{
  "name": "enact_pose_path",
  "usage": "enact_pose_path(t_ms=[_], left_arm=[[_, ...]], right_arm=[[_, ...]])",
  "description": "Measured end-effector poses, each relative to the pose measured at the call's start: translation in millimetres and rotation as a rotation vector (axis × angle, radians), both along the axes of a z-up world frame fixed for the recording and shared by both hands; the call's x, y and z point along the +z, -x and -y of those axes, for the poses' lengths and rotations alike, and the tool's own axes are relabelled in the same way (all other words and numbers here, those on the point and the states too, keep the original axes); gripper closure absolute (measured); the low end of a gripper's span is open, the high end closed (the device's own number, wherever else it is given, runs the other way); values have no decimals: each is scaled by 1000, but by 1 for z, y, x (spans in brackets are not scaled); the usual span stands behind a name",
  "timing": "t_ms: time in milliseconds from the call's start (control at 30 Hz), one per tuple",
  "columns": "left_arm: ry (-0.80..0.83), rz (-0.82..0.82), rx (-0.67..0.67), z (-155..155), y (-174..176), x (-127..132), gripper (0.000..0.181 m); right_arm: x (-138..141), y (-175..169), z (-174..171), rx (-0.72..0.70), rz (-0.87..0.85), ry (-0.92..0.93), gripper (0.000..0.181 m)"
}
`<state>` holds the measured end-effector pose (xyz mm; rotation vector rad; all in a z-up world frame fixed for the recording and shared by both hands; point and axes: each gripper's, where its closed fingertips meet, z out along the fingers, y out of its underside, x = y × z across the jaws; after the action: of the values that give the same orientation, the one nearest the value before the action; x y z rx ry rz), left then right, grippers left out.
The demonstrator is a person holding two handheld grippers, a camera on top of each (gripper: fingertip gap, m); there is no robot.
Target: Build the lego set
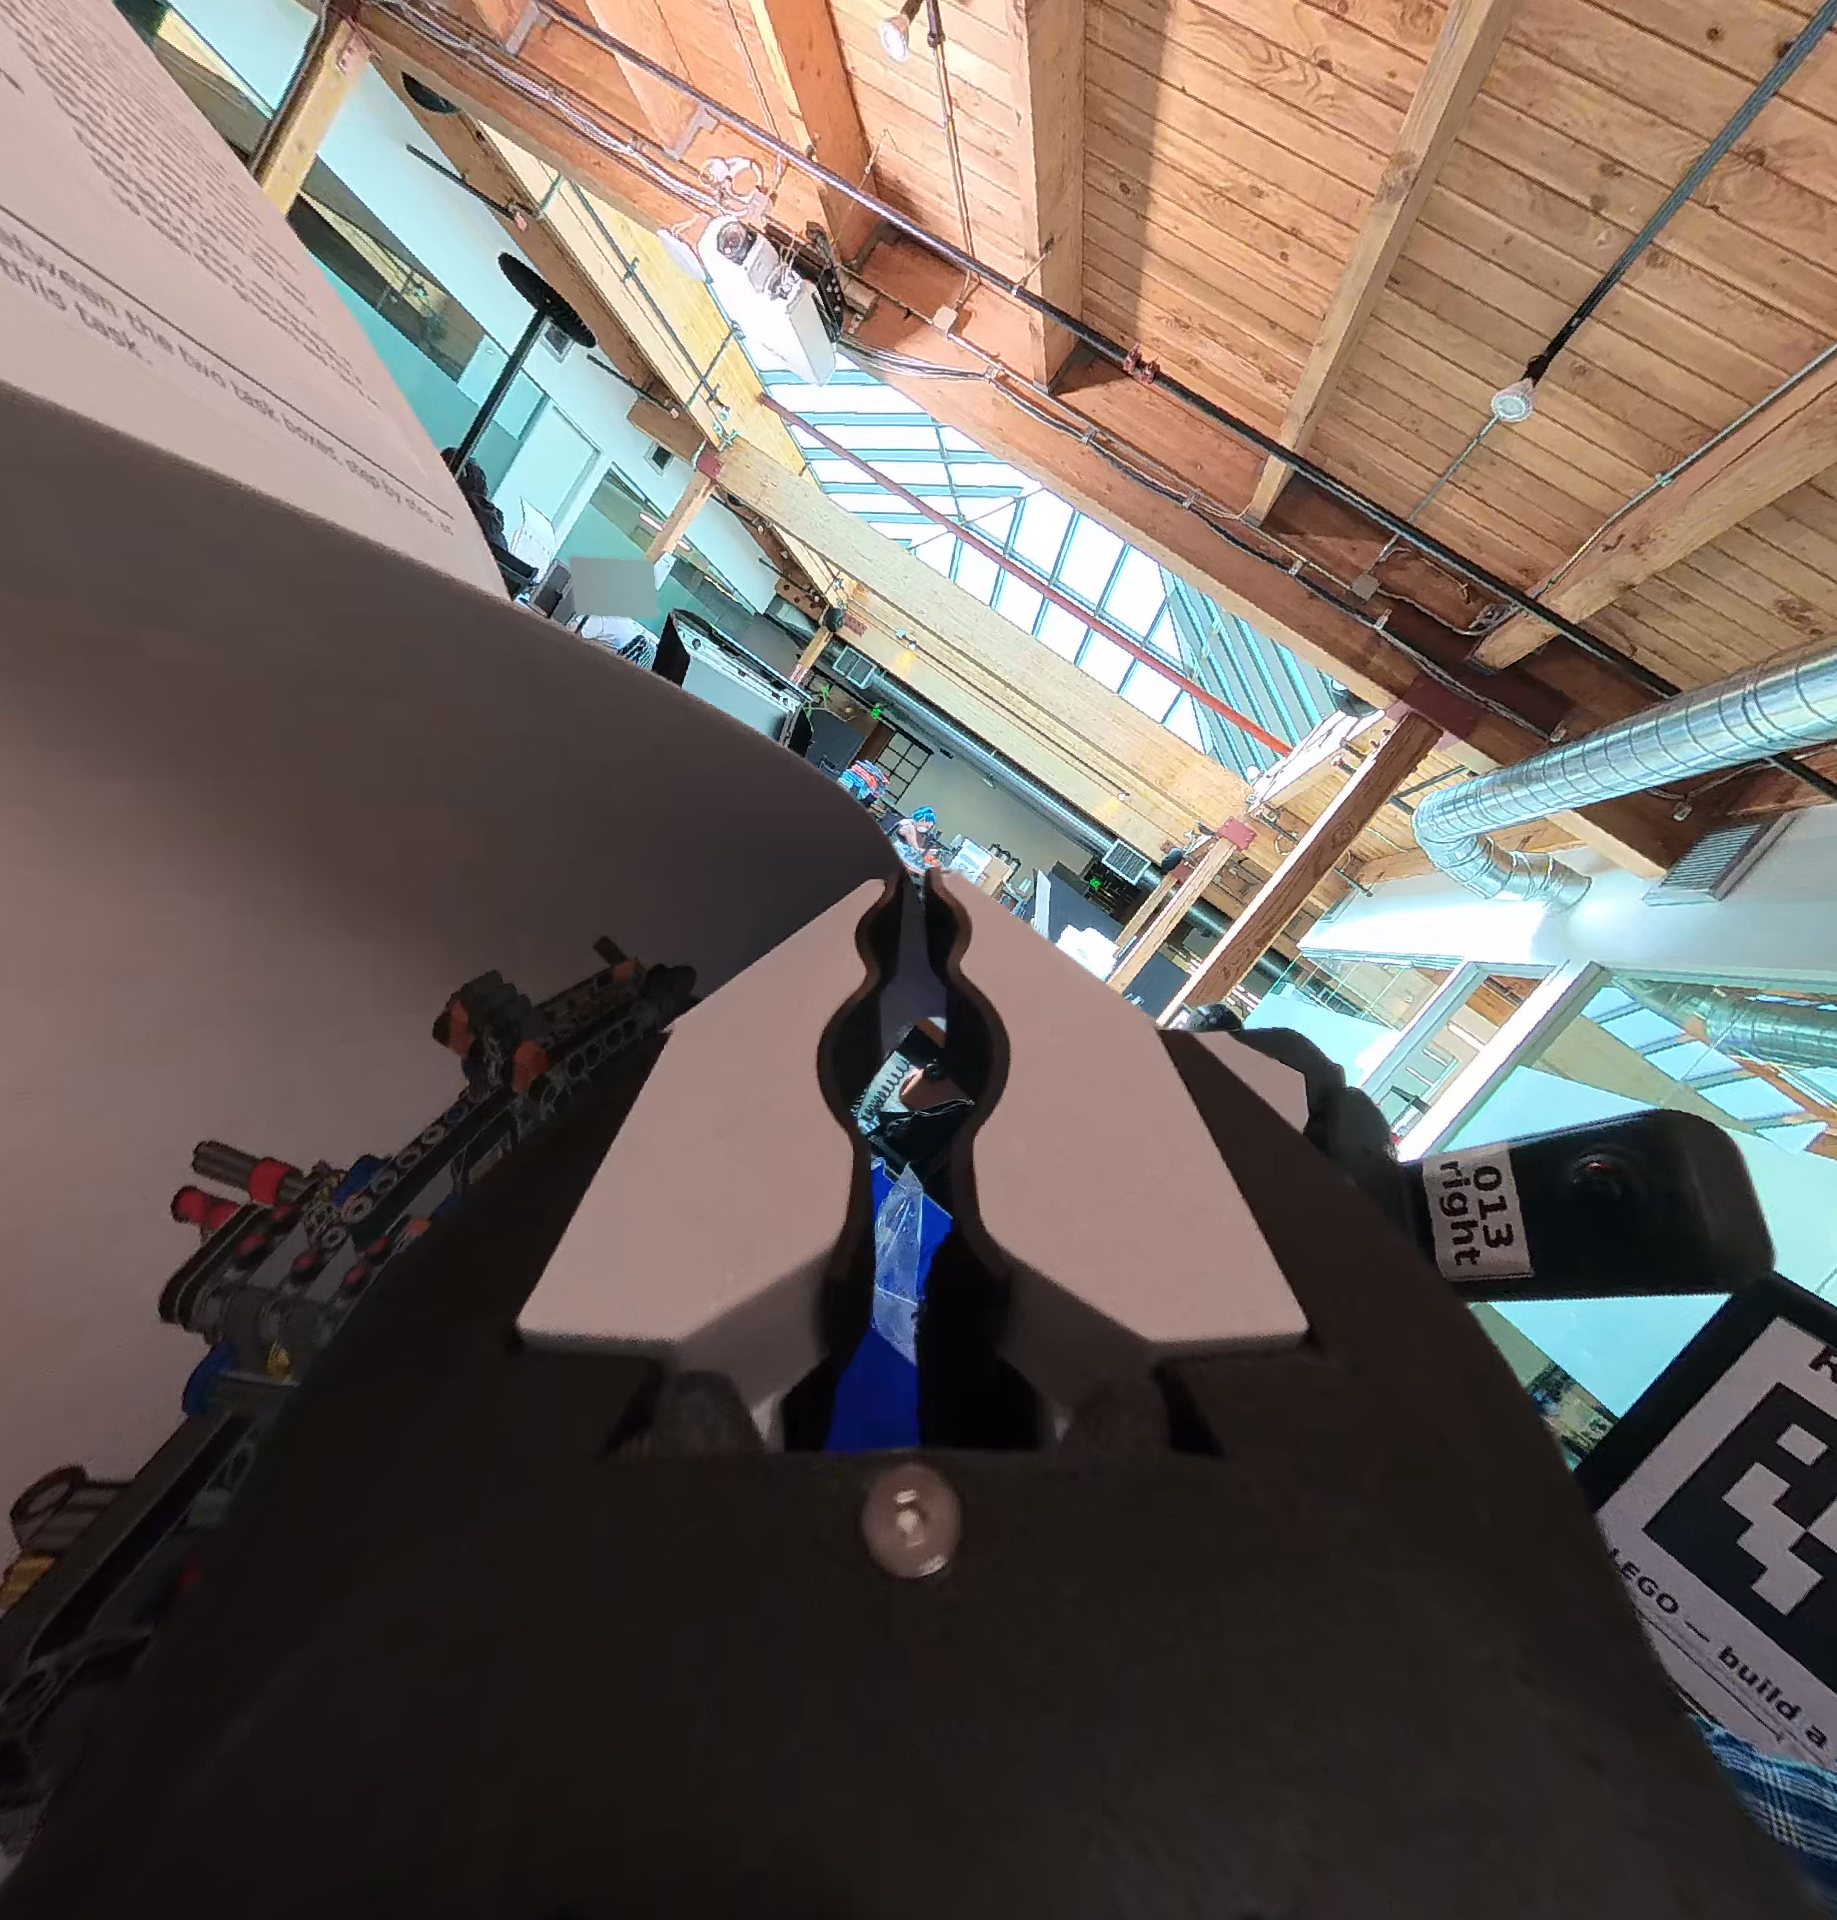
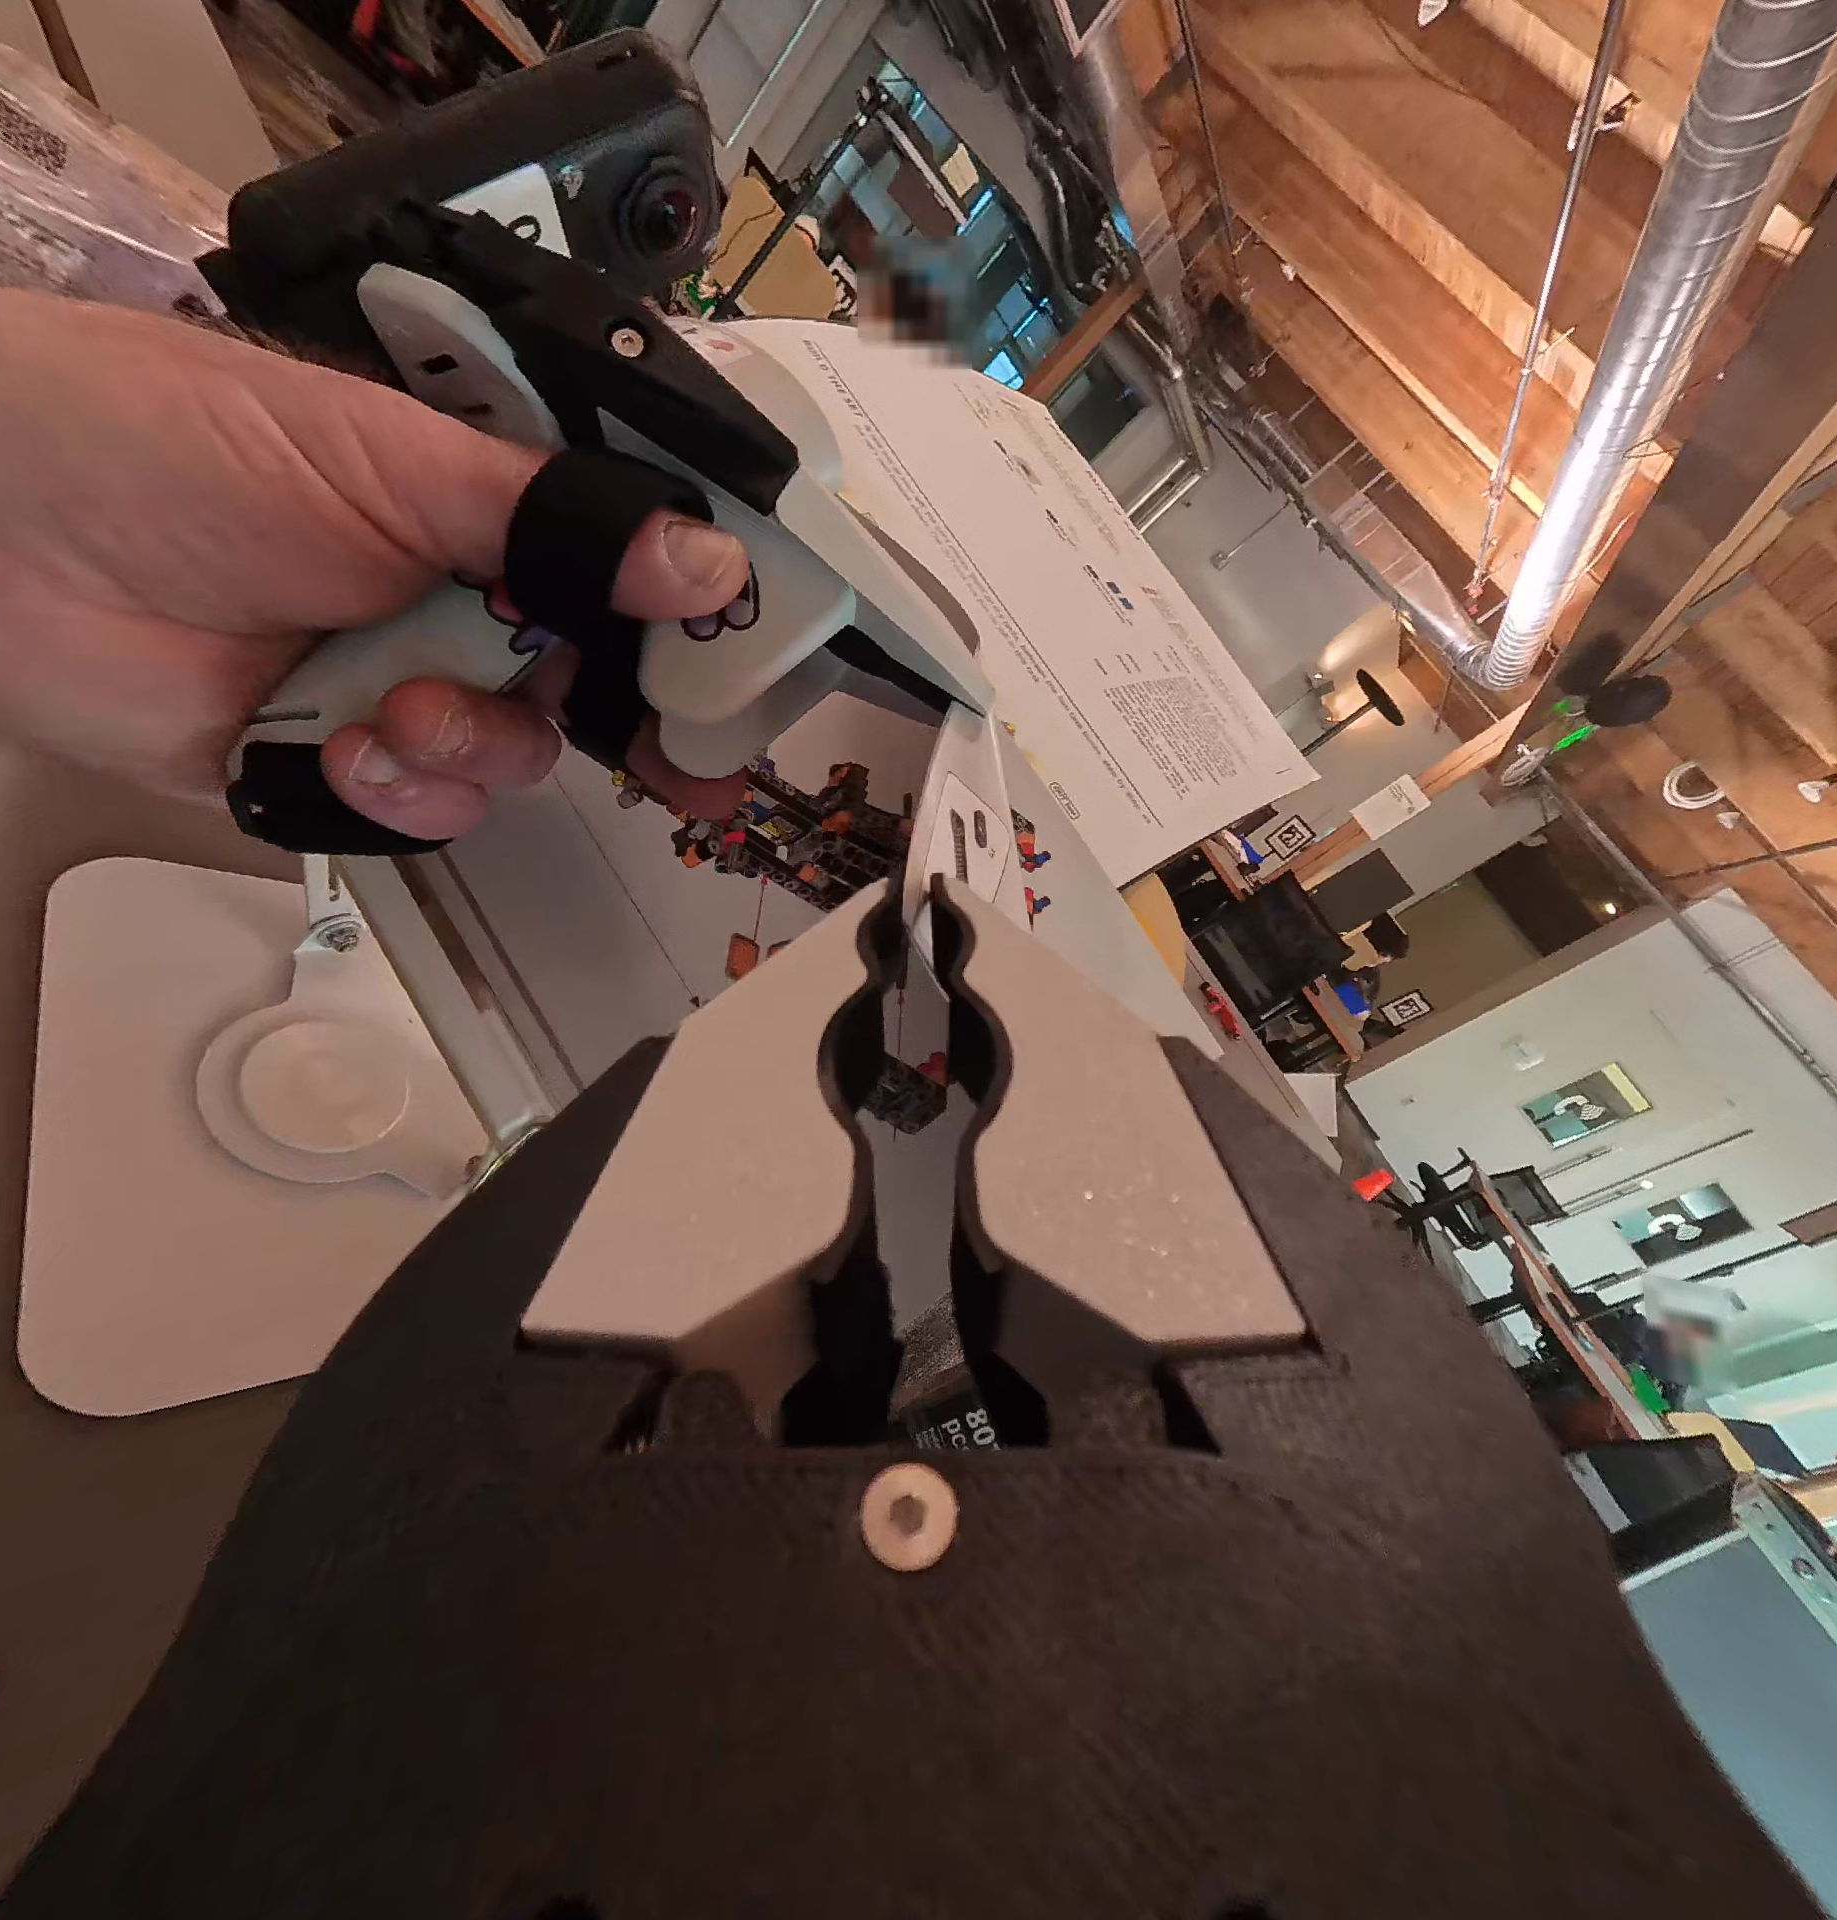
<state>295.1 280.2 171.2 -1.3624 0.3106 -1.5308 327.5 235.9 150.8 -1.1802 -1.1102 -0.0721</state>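
Observation:
A white lego set package with a printed picture of the model (image 1: 301,1226) fills the left of the left wrist view. A text sheet (image 1: 114,208) lies on it. My left gripper (image 1: 914,894) is shut on the package's white edge. The right wrist view shows the same picture (image 2: 789,821) and sheet (image 2: 1059,582). My right gripper (image 2: 919,904) is shut on a thin white flap (image 2: 961,821) of the package. A hand holds the left gripper (image 2: 955,691) just above it, clamped on the same package. The right gripper's camera body (image 1: 1579,1174) shows at right in the left wrist view.
A white flat base plate (image 2: 166,1122) lies on the table at left. A black-and-white marker card (image 1: 1766,1538) sits at lower right. A blue item and clear plastic (image 1: 898,1247) show between the left fingers. Behind are a wooden ceiling, a silver duct (image 2: 1662,312) and desks. The grippers' ends are close to 6 cm from one another.

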Motion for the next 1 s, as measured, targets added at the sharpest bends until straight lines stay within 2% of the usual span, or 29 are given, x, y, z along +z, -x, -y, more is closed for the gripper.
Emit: enact_pose_path(t_ms=[33,400,567,900,1000], left_arm=[[1,6,-2,0,0,0,178],[-3,106,-63,7,-2,2,167],[-10,117,-63,8,-3,3,168],[-4,115,-55,3,-6,0,181],[-5,105,-55,2,-8,-1,181]], right_arm=[[1,-2,-1,-5,-7,3,181],[6,-6,-2,33,-78,46,181],[11,-8,-2,53,-126,69,181],[10,-9,-4,71,-145,92,181],[10,-9,-3,74,-148,95,177]])
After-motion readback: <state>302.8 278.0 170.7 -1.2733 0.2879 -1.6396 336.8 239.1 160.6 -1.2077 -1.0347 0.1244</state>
